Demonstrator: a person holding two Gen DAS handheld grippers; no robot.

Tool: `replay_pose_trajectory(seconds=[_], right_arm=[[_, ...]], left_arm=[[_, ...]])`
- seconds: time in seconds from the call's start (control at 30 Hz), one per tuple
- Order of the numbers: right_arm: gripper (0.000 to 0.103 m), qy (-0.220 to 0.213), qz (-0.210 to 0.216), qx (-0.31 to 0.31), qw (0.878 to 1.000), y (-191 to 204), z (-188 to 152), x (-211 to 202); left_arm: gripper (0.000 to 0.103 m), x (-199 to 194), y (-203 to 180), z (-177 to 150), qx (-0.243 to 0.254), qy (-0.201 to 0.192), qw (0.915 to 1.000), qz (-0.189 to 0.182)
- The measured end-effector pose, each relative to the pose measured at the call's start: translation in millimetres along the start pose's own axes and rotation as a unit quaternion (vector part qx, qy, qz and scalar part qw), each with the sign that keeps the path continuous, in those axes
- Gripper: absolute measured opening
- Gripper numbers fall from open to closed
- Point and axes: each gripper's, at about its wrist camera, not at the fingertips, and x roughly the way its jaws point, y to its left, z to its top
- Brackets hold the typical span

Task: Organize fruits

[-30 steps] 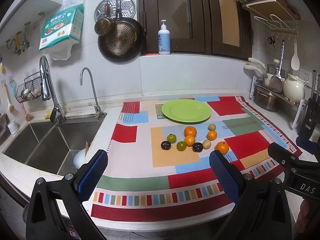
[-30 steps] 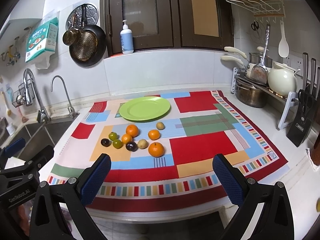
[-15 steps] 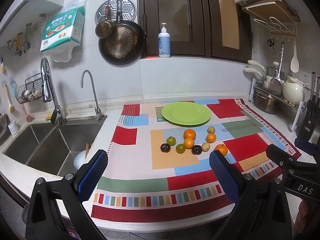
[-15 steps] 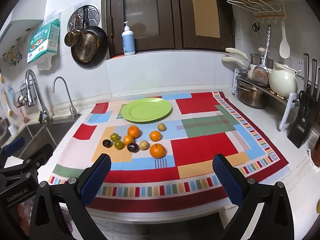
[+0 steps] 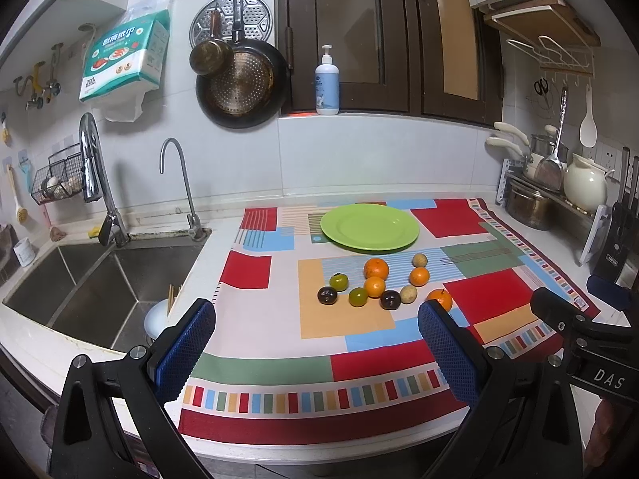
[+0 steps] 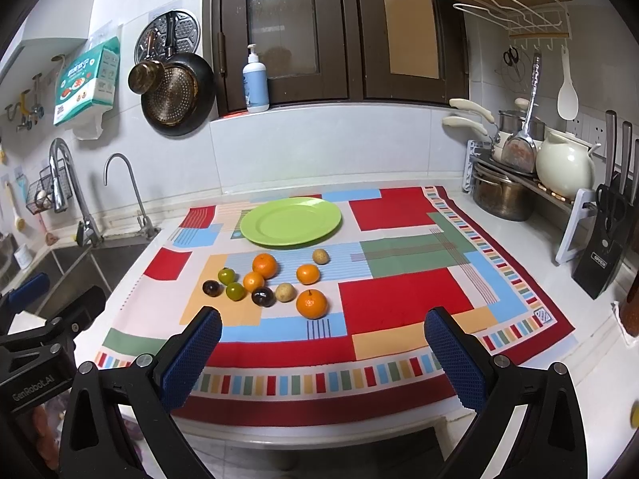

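Observation:
A green plate (image 5: 370,226) (image 6: 290,220) sits empty at the back of a colourful patchwork cloth (image 5: 491,291) (image 6: 403,299). In front of it lie several small fruits: oranges (image 5: 376,268) (image 6: 311,304), two green ones (image 5: 338,281) (image 6: 226,276), two dark plums (image 5: 327,295) (image 6: 262,296) and pale round ones (image 5: 419,259) (image 6: 320,256). My left gripper (image 5: 315,343) is open and empty, held back near the counter's front edge. My right gripper (image 6: 323,339) is also open and empty, at the same distance from the fruits.
A steel sink (image 5: 80,279) with two taps (image 5: 175,183) lies left of the cloth. Pots, a white kettle (image 6: 563,167) and a knife block (image 6: 607,247) stand along the right wall. A pan (image 5: 239,84) and a soap bottle (image 5: 327,80) are on the back wall.
Both grippers have drawn back slightly and risen; the fruits and plate look a little smaller and farther. Nothing on the cloth has moved.

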Motion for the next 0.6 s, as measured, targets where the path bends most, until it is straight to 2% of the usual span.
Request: replay_pose_trajectory(seconds=[0.6], right_arm=[[0.103, 0.002, 0.004, -0.001, 1.000, 2.5, 0.7, 3.8]], left_arm=[[0.103, 4.9, 1.2, -1.2, 0.001, 0.004, 1.0000, 0.001]])
